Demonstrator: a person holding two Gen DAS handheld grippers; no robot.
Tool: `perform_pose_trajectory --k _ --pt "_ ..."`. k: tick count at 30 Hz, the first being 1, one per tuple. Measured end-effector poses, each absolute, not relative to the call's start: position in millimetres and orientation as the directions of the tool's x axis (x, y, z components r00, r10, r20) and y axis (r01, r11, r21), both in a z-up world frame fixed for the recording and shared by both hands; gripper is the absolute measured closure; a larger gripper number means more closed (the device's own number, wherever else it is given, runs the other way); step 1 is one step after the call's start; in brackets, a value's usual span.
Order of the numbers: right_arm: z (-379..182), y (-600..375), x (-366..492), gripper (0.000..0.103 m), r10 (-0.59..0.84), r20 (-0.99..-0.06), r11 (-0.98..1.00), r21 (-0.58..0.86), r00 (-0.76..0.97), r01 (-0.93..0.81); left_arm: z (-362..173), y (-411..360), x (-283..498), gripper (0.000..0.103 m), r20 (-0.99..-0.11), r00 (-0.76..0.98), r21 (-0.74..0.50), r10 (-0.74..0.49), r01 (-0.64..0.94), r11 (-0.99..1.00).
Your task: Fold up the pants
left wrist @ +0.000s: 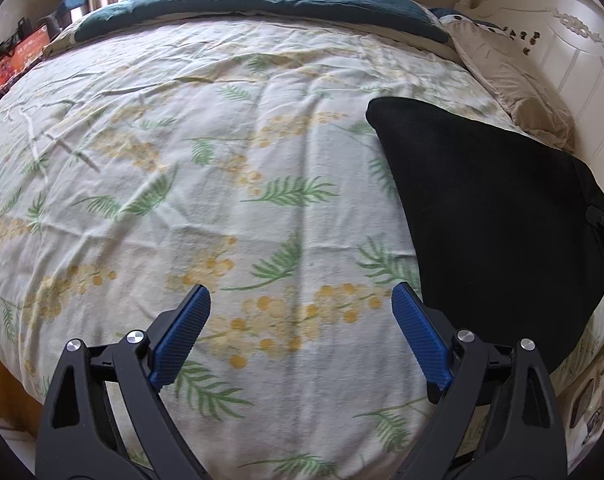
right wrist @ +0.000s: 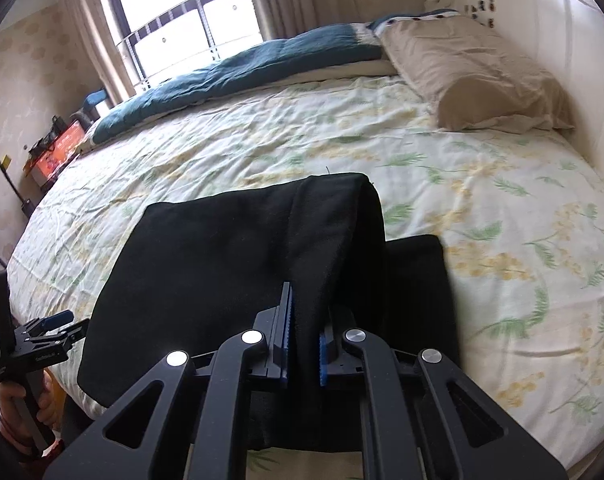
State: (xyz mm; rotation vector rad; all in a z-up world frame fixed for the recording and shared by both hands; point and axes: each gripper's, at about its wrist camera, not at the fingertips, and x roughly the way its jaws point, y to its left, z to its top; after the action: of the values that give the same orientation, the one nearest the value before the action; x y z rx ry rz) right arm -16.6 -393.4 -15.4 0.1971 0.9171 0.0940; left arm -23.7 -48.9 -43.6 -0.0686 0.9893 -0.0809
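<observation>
Black pants (right wrist: 221, 264) lie folded on the floral bedspread (right wrist: 502, 208). My right gripper (right wrist: 306, 320) is shut on a fold of the black cloth, which rises between the blue pads and drapes forward over the rest of the pile. In the left wrist view the same pants (left wrist: 486, 208) lie at the right. My left gripper (left wrist: 302, 300) hangs open over the bare bedspread (left wrist: 221, 160) just left of the pants, with nothing between its blue pads. In the right wrist view the left gripper (right wrist: 57, 322) shows at the left edge, held by a hand (right wrist: 17, 412).
A beige pillow (right wrist: 474, 72) lies against the white headboard (right wrist: 542, 20) at the right. A dark teal blanket (right wrist: 241, 64) runs along the far side of the bed, under a window (right wrist: 181, 0). A low stand with an orange box (right wrist: 57, 152) is at the far left.
</observation>
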Motion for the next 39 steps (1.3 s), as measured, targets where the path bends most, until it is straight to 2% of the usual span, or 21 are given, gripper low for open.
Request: perform_pose_trajectory --k 5,14,19,22,29,32,34,36,39 --pt "-22 -426 -24 0.094 0.117 -0.797 0.979 0.193 0.593 0.066 -44 -61 -23 0.011 -0.833 0.540 -0.100 -0.118 0.063 0.993" --pt "-39 -455 -27 0.094 0.220 -0.779 0.939 0.333 0.588 0.091 -53 -73 -19 0.011 -0.849 0.507 -0.127 -0.150 0.081 0.989" --pt "-37 -467 -31 0.096 0.181 -0.779 0.940 0.317 0.601 0.128 -52 -76 -19 0.011 -0.844 0.509 -0.143 -0.171 0.093 0.985" --pt "-51 -477 -31 0.096 0.223 -0.783 0.919 0.368 0.581 0.143 -54 -79 -18 0.011 -0.842 0.505 -0.159 -0.189 0.102 0.982" --pt "-62 -492 -37 0.095 0.307 -0.743 0.870 0.473 0.594 0.142 -61 -69 -13 0.011 -0.832 0.477 -0.281 -0.283 0.079 0.957" --pt "-68 -505 -43 0.087 0.377 -0.702 0.810 0.566 0.604 0.153 -60 -66 -13 0.011 -0.815 0.465 -0.342 -0.346 0.096 0.935" --pt "-66 -515 -52 0.074 0.397 -0.674 0.775 0.610 0.623 0.166 -60 -63 -13 0.011 -0.801 0.457 -0.384 -0.386 0.102 0.918" --pt "-64 -522 -59 0.052 0.388 -0.668 0.763 0.619 0.635 0.186 -61 -60 -11 0.011 -0.786 0.444 -0.429 -0.431 0.111 0.896" --pt "-66 -533 -70 0.048 0.435 -0.624 0.706 0.684 0.649 0.185 -60 -56 -7 0.011 -0.751 0.409 -0.517 -0.519 0.124 0.847"
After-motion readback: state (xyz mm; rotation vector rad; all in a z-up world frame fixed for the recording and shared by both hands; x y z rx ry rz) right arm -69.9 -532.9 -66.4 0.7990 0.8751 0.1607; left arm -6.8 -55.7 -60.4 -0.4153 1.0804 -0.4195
